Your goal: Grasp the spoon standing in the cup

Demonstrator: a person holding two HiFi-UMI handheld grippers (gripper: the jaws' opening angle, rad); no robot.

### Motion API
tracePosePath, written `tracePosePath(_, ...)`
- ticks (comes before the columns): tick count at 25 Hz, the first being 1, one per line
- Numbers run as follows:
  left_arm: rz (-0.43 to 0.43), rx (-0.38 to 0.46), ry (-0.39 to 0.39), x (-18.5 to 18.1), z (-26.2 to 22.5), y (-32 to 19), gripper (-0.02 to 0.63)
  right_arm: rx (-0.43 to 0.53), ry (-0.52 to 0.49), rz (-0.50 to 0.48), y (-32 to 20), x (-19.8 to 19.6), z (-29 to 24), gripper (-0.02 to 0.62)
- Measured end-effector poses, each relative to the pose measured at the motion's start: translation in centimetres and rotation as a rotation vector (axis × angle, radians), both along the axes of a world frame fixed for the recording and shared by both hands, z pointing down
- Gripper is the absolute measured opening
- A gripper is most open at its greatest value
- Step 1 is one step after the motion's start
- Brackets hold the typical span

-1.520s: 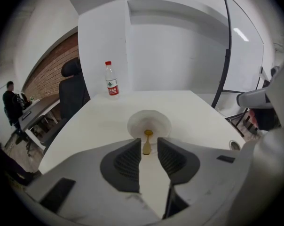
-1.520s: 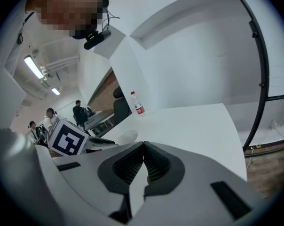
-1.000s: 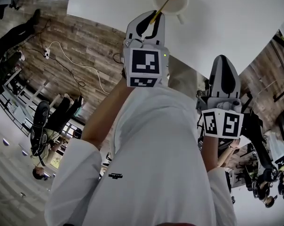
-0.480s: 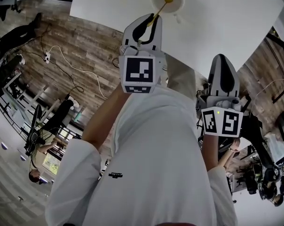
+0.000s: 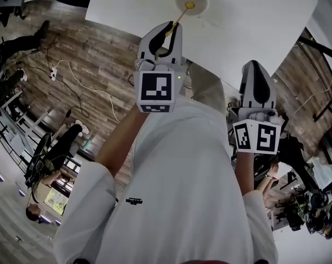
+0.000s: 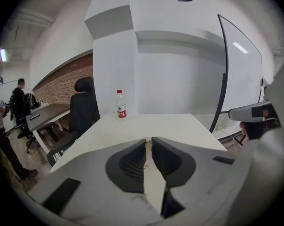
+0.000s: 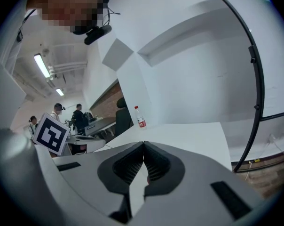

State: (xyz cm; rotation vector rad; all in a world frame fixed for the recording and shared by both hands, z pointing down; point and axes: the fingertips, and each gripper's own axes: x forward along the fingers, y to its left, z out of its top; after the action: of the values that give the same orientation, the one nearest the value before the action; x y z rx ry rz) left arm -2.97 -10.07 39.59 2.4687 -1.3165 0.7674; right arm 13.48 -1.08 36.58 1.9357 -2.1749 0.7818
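The left claw (image 5: 169, 26) was closed on the handle end of the yellow spoon (image 5: 180, 16) in the cup (image 5: 202, 1), which looked light, stiff and slick; the right claw (image 5: 255, 66) was shut and empty.

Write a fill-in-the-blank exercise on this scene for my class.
1. The thin yellow spoon stands in a round cream ____.
2. The left gripper grips the spoon; the right gripper holds ____.
3. The clear red-labelled plastic bottle stands on the white ____.
Missing words: cup, nothing, table.
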Motion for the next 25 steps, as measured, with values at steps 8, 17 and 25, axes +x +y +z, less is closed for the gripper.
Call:
tracePosePath(8,-0.009,0.049,0.061,-0.4,-4.1,2.6,0.041,0.067,0.05,-0.033,1.0,-0.3,-3.3,0.002)
tracePosePath(17,-0.026,0.091,0.121,-0.8,-8.0,5.4,0.04,0.132,0.115,-0.054,1.3,1.0,-6.5,0.002)
tracePosePath(25,-0.037,0.079,0.148,-2.1,-9.6,8.2,0.04,0.186,0.113,-0.049,2.0,0.9,-7.9,0.002)
